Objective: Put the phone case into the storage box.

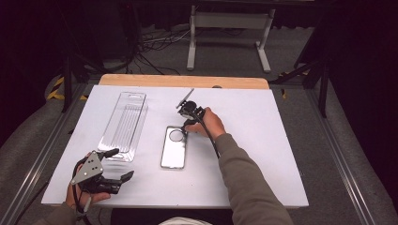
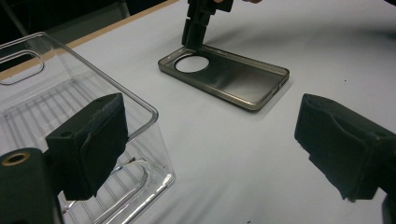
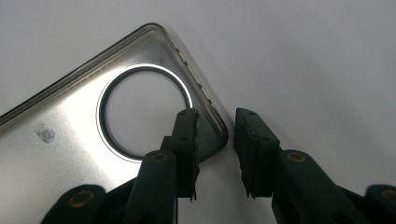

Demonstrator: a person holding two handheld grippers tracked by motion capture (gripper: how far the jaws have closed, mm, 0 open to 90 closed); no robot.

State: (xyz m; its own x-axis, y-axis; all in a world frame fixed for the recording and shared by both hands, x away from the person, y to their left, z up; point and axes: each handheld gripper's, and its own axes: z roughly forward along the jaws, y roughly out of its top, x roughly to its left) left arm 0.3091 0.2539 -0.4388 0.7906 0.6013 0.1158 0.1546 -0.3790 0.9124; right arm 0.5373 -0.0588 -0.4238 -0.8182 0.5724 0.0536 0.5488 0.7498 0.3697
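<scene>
The white tabletop [image 1: 263,154] stood on grey carpet. The right gripper [image 3: 215,128] straddled the phone case's [image 1: 174,146] corner, fingers slightly apart, gripping nothing. The left gripper [image 1: 119,164], wide open and empty, rested near the tabletop's front-left corner.

This is looking like a lab or recording studio, not a home. A white table [image 1: 263,140] on a wooden top is sitting inside a metal rail frame [image 1: 345,173], on grey carpet [image 1: 225,51]. Black curtains [image 1: 366,42] are closing off the sides and back, keeping the surroundings dark. Loose cables [image 1: 150,47] are trailing across the floor behind the table, beside the white legs of a stand [image 1: 227,35]. Yellow-black hazard tape [image 1: 56,89] is marking the floor at the left corner.
</scene>
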